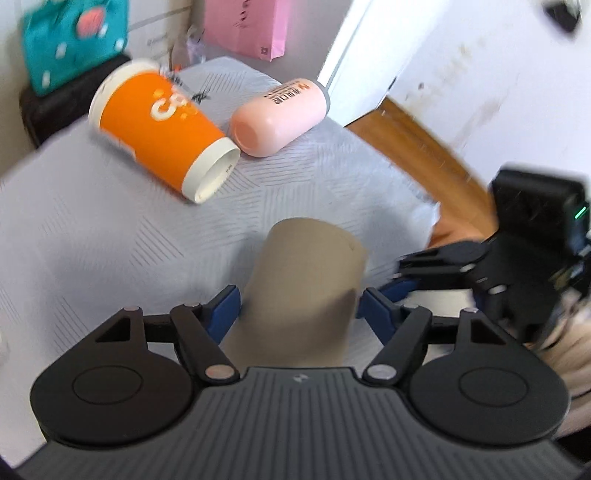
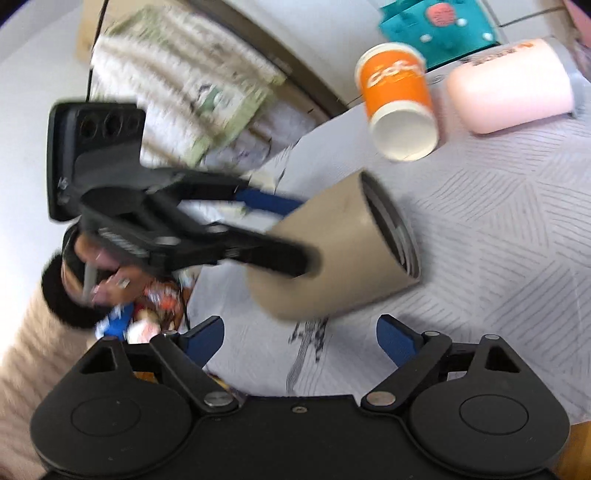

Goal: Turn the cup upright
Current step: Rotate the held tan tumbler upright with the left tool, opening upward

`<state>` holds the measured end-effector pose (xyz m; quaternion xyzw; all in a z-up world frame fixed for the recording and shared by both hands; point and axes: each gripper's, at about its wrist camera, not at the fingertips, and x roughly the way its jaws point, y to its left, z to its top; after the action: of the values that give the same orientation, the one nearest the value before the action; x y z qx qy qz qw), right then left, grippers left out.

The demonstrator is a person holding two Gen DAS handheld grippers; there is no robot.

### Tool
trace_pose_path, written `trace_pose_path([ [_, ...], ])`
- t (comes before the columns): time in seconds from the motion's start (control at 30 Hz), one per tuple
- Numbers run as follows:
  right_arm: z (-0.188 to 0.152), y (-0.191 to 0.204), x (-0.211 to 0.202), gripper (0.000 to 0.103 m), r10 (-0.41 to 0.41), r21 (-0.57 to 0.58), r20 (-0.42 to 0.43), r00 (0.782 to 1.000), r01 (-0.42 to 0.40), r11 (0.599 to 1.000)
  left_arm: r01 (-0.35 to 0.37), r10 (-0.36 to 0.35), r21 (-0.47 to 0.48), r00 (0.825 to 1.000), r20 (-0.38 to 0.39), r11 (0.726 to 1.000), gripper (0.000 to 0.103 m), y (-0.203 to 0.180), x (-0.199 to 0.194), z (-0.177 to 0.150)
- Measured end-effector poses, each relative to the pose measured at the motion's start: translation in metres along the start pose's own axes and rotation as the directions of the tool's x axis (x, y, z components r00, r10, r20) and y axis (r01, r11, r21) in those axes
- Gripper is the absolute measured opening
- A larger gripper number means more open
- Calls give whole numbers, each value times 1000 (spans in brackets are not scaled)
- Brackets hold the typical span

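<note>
A beige cup (image 1: 303, 288) sits between the blue pads of my left gripper (image 1: 299, 310), which is shut on it. In the right wrist view the same cup (image 2: 332, 254) is tilted on its side above the cloth, its open mouth facing right, with the left gripper (image 2: 291, 236) clamped on its body. My right gripper (image 2: 299, 339) is open and empty, just below the cup. The right gripper (image 1: 402, 277) shows at the right edge of the left wrist view.
An orange paper cup (image 1: 159, 125) (image 2: 399, 99) and a pink cup (image 1: 277, 114) (image 2: 509, 85) lie on their sides on the grey patterned cloth (image 1: 110, 240) at the far end. A teal bag (image 1: 70, 37) and a pink bag (image 1: 247, 26) stand behind. Wooden floor (image 1: 417, 155) lies to the right.
</note>
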<state>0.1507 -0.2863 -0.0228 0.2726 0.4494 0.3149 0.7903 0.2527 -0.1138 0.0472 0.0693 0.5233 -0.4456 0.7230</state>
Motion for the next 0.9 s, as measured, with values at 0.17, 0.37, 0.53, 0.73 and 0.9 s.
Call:
trace_pose_path([
  [0.17,8,-9,-1,95,-5,71,27,1000,3,997,77,-77,-129,997,7,989,71,10,0,-3],
  [0.37,14,-17,9,95,-12,163,28,1000,8,987,81,-81,-192,997,11,978,71,21,6,-8],
  [0.53,19,-10,22,97,-36,158,32,999,30,987,63,-65,-202,998,-5,977,70,25,12,-15],
  [0.73,17,5,24,95,-64,28,64,996,62,998,44,-35,-136,997,62,990,71,18,1,-32],
  [0.9,10,25,24,92,-100,-136,103,990,114,984,-40,44,-33,986,159,999,71,2,-13,-50],
])
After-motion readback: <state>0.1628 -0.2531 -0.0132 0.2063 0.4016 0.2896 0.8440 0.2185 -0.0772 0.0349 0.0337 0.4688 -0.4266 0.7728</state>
